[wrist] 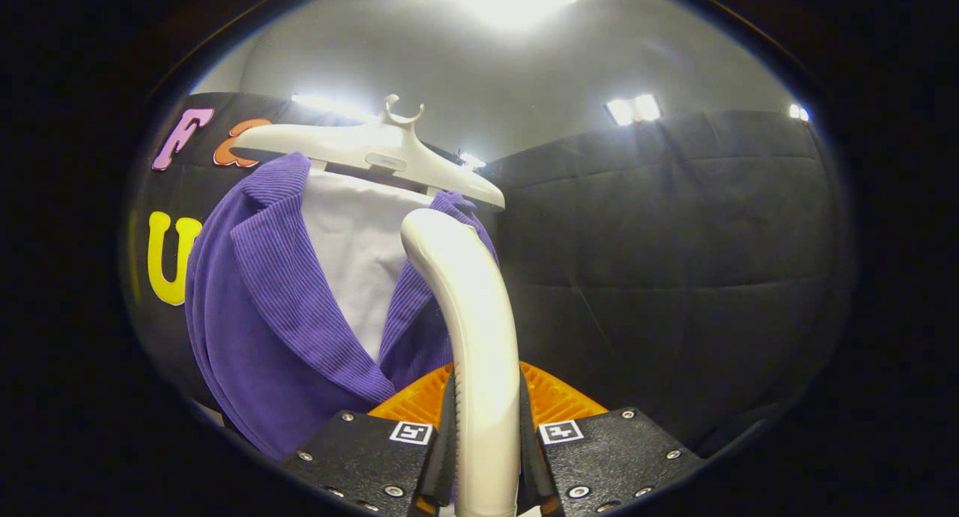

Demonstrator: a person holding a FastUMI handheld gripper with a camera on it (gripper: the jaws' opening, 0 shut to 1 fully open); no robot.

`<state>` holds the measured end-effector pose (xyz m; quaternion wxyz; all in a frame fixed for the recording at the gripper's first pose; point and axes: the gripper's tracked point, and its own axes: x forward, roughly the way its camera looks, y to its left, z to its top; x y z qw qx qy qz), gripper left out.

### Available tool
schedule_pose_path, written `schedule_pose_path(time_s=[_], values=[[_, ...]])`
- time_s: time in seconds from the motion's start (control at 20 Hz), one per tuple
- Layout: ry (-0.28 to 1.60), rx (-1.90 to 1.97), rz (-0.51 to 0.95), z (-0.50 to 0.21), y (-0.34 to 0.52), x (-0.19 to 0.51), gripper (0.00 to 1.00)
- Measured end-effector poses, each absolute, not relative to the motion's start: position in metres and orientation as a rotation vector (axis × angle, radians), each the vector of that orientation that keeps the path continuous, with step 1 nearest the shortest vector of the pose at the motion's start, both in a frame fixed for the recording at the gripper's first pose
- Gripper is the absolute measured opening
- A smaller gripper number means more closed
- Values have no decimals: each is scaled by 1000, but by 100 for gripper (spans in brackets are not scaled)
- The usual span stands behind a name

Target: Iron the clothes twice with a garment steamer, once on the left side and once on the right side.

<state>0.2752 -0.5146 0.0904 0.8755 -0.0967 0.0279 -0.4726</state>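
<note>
One jacket (pixel 255 315) takes up most of what lies ahead: a purple ribbed garment hung on a pale hanger (pixel 374 153), its two front panels falling open over a white board or lining (pixel 352 255) behind. Hung this way, both front sides face outward and hang flat, which suits steaming one side and then the other. The hanger's hook (pixel 403 112) rises at its middle; what it hangs from cannot be made out.

Smaller and nearer, the steamer (pixel 472 315) stands as a pale curved handle rising from between the fingers, its head bending toward the jacket's right lapel (pixel 419 292), beside it or perhaps touching; contact cannot be told. The handle sits upright so the head can be swept along the cloth.

Smallest, the gripper (pixel 485 457) is clenched on the steamer's handle, one finger pressing each flank, a firm hold for guiding it. My reading is that a pass is just starting near the collar.
</note>
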Motion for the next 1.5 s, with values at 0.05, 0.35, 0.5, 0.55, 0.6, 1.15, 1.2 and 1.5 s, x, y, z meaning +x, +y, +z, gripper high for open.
schedule_pose_path(time_s=[0.05,0.35,0.5,0.55,0.6,1.15,1.2,1.5], values=[[74,-200,-986,83,-517,277,37],[182,-171,-998,27,-524,276,37],[230,-168,-1003,0,-522,266,37],[244,-168,-1005,-8,-522,264,37],[260,-166,-1006,-17,-522,261,37],[410,-156,-1020,-98,-525,237,37],[421,-157,-1021,-106,-525,235,38],[491,-177,-1017,-140,-522,221,38]])
